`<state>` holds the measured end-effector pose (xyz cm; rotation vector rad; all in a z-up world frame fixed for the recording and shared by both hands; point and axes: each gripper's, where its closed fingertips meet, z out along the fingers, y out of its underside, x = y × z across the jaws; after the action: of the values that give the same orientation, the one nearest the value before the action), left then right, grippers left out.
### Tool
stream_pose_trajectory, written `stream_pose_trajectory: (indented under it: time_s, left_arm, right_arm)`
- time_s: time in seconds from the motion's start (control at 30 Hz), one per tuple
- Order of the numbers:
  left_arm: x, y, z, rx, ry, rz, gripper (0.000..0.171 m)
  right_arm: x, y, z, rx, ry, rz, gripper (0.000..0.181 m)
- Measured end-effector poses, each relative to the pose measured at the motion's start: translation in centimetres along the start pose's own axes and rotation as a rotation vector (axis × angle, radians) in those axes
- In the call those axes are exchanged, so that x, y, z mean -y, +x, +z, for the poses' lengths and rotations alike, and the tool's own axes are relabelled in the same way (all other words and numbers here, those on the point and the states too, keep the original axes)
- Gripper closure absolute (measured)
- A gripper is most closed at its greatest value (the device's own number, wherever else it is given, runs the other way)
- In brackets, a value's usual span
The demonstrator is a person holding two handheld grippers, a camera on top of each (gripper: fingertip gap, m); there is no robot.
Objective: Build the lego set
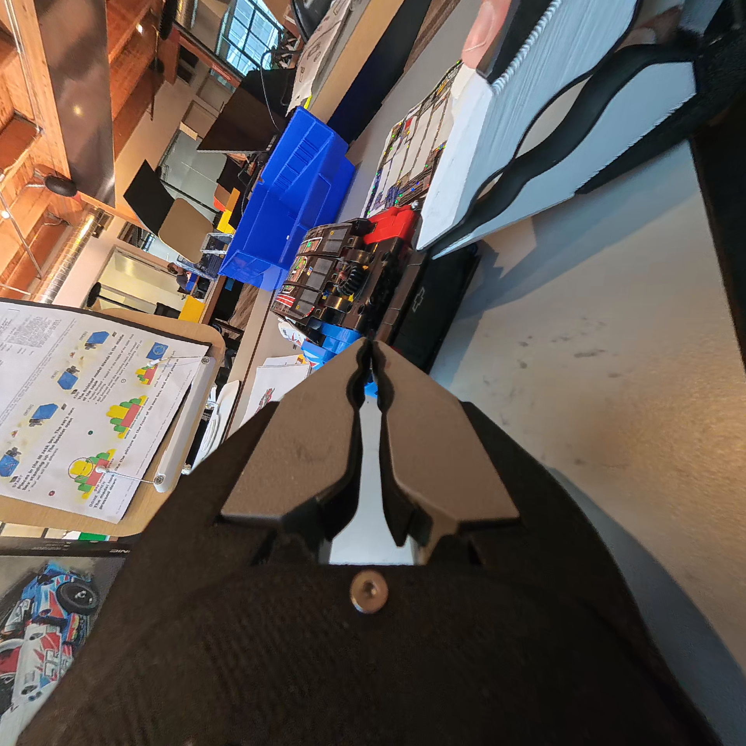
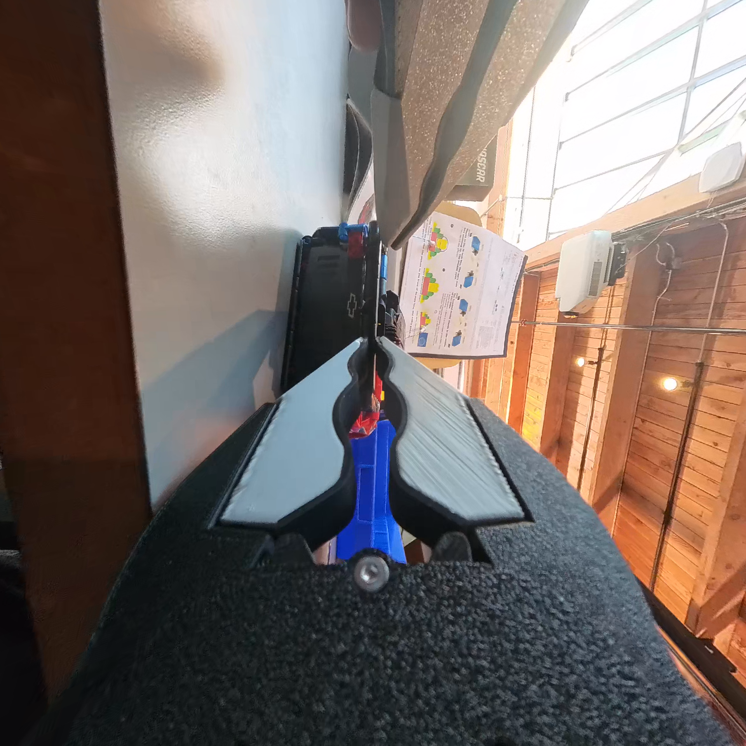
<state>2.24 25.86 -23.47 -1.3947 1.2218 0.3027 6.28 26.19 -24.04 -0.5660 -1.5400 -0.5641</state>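
Presently: lego model (image 1: 351, 274), rigid, light, snap-fragile; grip the frame. Left gripper (image 1: 369, 343) and right gripper (image 2: 370, 343) jaws together on its edges.

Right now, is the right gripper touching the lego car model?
Touching. The right wrist view shows the right gripper with its jaws closed on a thin edge of the black lego car model, no gap visible at the tips.

A loft workshop: timber walls (image 2: 666, 444), blue storage bins (image 1: 290, 210), worktable (image 1: 585, 383).
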Motion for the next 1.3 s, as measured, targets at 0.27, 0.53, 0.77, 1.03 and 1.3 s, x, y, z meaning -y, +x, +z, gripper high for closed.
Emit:
stream_pose_trajectory:
  time_s: [0.27,0.53,0.77,1.03,1.3]
  left_arm:
    - [0.0,1.3,-0.1,-0.055,-0.002,0.039,0.171]
    - [-1.0,1.2,0.0,-0.061,-0.038,-0.016,0.171]
    - [-2.0,0.7,-0.6,-0.047,-0.078,-0.087,0.171]
    - [-3.8,-0.5,-2.6,-0.008,-0.174,-0.265,0.162]
    - [-4.2,-0.2,-3.3,-0.017,-0.263,-0.455,0.137]
  right_arm:
    - [-0.4,0.3,-0.1,0.056,-0.033,0.134,0.18]
    - [-1.0,2.2,-3.3,0.034,-0.018,0.284,0.18]
    - [-7.6,2.3,-4.7,0.119,-0.16,0.747,0.173]
    - [-9.7,0.6,-3.3,0.403,-0.087,1.303,0.151]
    - [-9.0,0.6,-3.5,0.527,-0.006,1.432,0.134]
